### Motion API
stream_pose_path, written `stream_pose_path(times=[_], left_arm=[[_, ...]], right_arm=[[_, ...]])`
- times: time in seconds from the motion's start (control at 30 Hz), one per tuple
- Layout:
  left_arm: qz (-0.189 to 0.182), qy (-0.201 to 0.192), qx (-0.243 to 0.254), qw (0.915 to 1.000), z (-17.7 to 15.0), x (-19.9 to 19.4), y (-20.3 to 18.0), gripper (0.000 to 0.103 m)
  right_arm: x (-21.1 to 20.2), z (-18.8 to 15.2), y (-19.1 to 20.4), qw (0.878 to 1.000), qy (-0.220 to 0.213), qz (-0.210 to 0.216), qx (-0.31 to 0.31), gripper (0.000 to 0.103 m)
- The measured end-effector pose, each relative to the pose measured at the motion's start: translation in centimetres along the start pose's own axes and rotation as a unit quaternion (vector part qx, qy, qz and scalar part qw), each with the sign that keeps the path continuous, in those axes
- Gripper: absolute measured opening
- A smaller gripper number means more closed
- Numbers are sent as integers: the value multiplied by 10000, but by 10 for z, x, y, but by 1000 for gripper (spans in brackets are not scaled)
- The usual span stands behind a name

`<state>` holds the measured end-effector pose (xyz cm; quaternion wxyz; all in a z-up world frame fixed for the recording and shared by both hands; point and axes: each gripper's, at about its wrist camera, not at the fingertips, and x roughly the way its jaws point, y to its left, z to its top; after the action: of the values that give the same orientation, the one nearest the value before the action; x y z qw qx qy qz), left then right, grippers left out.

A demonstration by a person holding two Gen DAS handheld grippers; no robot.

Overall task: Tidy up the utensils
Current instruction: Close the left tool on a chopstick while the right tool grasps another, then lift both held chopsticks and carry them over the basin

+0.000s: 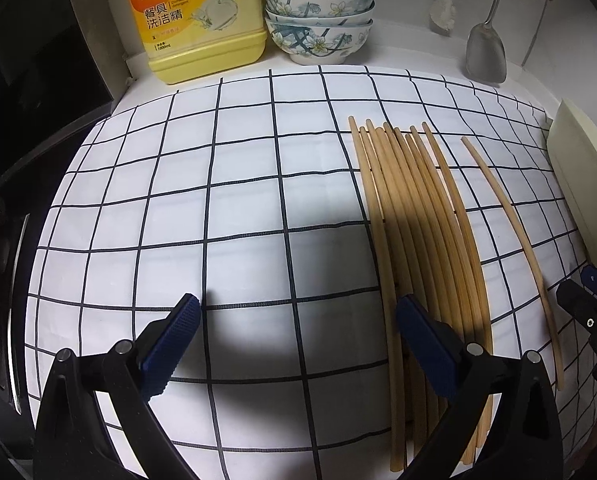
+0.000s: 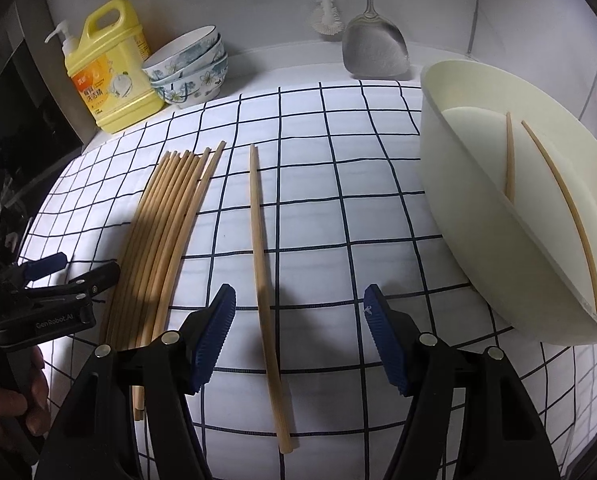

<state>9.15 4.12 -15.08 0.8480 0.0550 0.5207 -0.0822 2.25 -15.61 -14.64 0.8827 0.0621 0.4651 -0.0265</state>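
Several wooden chopsticks lie in a bundle [image 1: 418, 220] [image 2: 166, 232] on the checked cloth [image 1: 218, 200] [image 2: 338, 160]. A single chopstick [image 2: 264, 280] [image 1: 510, 220] lies apart to their right. It runs lengthwise between the spread fingers of my right gripper [image 2: 298, 300], which is open and hovers over it without touching. A cream holder [image 2: 478, 200] [image 1: 578, 184] lies tilted at the right with two chopsticks [image 2: 566, 208] inside. My left gripper [image 1: 298, 312] is open over bare cloth, its right finger [image 1: 418, 328] above the bundle's near ends.
A yellow detergent bottle [image 1: 194, 20] [image 2: 110, 76] and three stacked flowered bowls [image 1: 318, 20] [image 2: 190, 72] stand at the back. A metal spatula [image 1: 486, 56] [image 2: 374, 48] and a white brush [image 2: 328, 20] hang on the wall. A dark appliance [image 1: 26, 120] borders the left.
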Motion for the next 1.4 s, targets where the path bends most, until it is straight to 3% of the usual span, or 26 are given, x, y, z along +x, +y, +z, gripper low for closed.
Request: stream_pose_path(times=[0.67, 0.87, 1.03, 1.13, 1.3, 1.4], left_arm=[[72, 40, -50, 10000, 25, 18, -4, 95], [-77, -120, 41, 9999, 21, 12, -13, 76], [-196, -136, 227, 9995, 22, 8, -22, 53], [-271, -153, 336, 9990, 21, 6, -28, 39], [-337, -202, 458, 9982, 21, 6, -32, 20], [-414, -173, 490, 9978, 22, 6, -34, 8]], right_arm=[[24, 2, 17, 9944, 88, -515, -915, 63], [26, -1, 20, 9944, 24, -361, -991, 52], [29, 1, 33, 9900, 6, -152, -1403, 22], [29, -2, 42, 9874, -53, -212, -1566, 13], [33, -1, 56, 9815, -26, -420, -1869, 6], [35, 3, 52, 9844, 16, -304, -1732, 6]])
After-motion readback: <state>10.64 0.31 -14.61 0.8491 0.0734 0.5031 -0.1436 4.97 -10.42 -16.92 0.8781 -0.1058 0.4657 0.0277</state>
